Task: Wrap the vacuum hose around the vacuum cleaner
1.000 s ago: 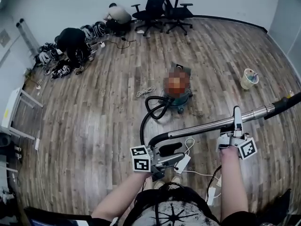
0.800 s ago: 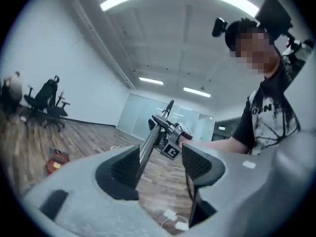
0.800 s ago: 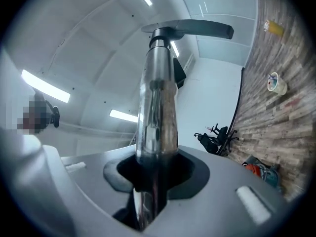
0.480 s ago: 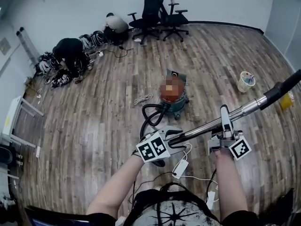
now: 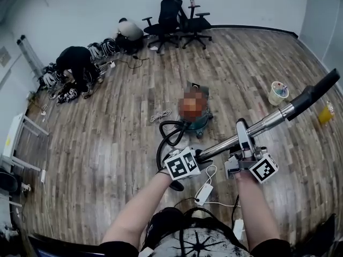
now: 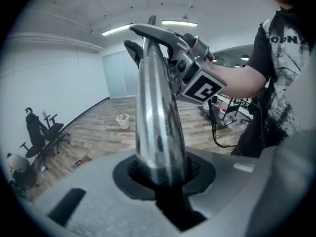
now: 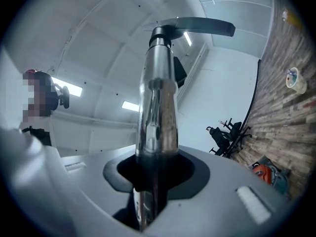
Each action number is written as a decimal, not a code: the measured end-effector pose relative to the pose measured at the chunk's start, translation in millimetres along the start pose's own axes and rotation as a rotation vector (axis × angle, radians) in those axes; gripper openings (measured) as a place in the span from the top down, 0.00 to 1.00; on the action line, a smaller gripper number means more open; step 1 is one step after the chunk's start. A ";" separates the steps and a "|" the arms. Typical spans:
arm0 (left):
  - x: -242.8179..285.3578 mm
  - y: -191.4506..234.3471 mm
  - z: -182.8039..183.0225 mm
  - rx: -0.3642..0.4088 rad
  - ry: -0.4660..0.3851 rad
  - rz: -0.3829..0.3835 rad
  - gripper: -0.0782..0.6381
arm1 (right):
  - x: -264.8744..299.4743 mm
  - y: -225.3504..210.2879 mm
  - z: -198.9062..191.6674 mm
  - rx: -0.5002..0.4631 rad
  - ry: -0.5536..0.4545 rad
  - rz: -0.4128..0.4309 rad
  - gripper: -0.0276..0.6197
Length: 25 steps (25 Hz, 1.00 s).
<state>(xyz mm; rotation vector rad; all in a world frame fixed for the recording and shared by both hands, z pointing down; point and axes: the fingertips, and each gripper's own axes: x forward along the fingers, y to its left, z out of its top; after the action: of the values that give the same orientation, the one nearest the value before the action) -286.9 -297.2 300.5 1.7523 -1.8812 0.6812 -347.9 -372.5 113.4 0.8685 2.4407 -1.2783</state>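
Observation:
The vacuum cleaner (image 5: 201, 125), teal-bodied, stands on the wood floor ahead of me. Its black hose (image 5: 162, 143) loops from it up to the shiny metal wand (image 5: 260, 127), which slants up to the right and ends in a black piece (image 5: 316, 90). My left gripper (image 5: 198, 157) is at the wand's lower end. Its jaws are closing, and in the left gripper view the wand (image 6: 155, 112) sits in the notch of the left gripper (image 6: 165, 181). My right gripper (image 5: 242, 139) is shut on the wand farther up; in its own view the right gripper (image 7: 150, 181) clasps the tube (image 7: 157, 107).
A white adapter and cord (image 5: 203, 193) lie by my feet, and a coiled cable (image 5: 161, 115) lies left of the vacuum. A cup (image 5: 277, 92) and a yellow thing (image 5: 325, 112) sit at the right. Office chairs (image 5: 174, 15) and two crouched people (image 5: 77, 63) are at the back.
My left gripper rose from under the wand's lower end and its jaws closed round the tube. The wand's far end tilted higher to the right. The right gripper kept its grip.

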 end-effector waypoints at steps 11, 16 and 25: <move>-28.9 37.1 -17.9 -0.053 -0.062 0.097 0.78 | 56.7 18.6 -37.6 -0.070 0.106 0.011 0.77; -47.7 65.7 -21.1 -0.057 -0.167 0.077 0.77 | 101.8 30.6 -56.2 -0.133 0.127 0.068 0.78; -121.5 143.0 -17.5 -0.002 -0.363 -0.109 0.70 | 226.6 60.4 -120.1 -0.273 0.183 0.219 0.78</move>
<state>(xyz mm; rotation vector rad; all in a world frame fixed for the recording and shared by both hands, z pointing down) -421.2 -185.3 230.2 2.0695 -1.9920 0.3352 -484.0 -160.5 36.4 1.1778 2.4920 -0.7995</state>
